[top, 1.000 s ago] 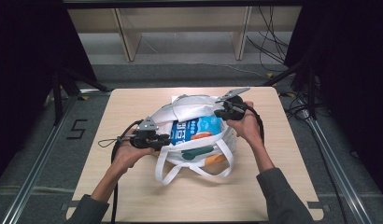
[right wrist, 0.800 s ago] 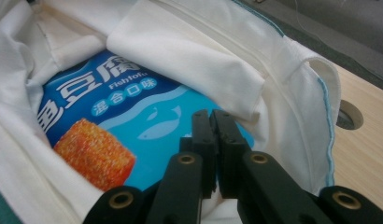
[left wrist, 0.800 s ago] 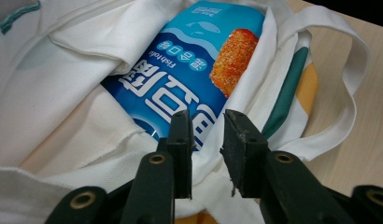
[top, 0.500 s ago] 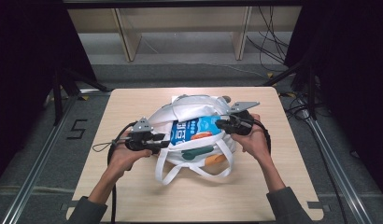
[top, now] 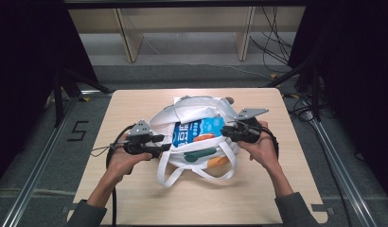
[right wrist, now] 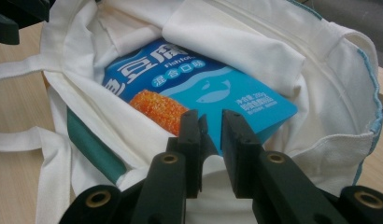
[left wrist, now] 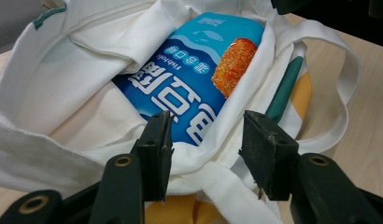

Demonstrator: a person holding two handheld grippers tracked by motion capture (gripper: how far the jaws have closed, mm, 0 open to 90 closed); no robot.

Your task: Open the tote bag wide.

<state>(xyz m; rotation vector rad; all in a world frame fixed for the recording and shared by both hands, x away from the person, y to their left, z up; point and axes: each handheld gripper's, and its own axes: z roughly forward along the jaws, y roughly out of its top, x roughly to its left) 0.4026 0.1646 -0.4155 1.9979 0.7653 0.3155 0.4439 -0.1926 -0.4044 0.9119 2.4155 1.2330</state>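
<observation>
A white tote bag (top: pixel 192 116) lies on its side in the middle of the table, mouth toward the person. Inside it sits a blue snack box (top: pixel 197 131) with an orange picture. My left gripper (top: pixel 164 143) is at the bag's left rim, open wide, its jaws straddling the white rim (left wrist: pixel 206 156) just in front of the blue snack box (left wrist: pixel 194 79). My right gripper (top: pixel 226 132) is at the bag's right rim. Its jaws stand a narrow gap apart over the rim (right wrist: pixel 206 163) and the corner of the blue snack box (right wrist: pixel 236 93); nothing is clearly pinched.
The bag's handles (top: pixel 194 177) loop out over the wooden table (top: pixel 135 101) toward the person. A green and orange print (top: pixel 201 155) shows on the bag's lower side. Beyond the table are a grey floor, shelves and cables.
My right gripper came down from the bag's upper right edge to its right rim beside the box. The left gripper stayed at the left rim, shifting only slightly.
</observation>
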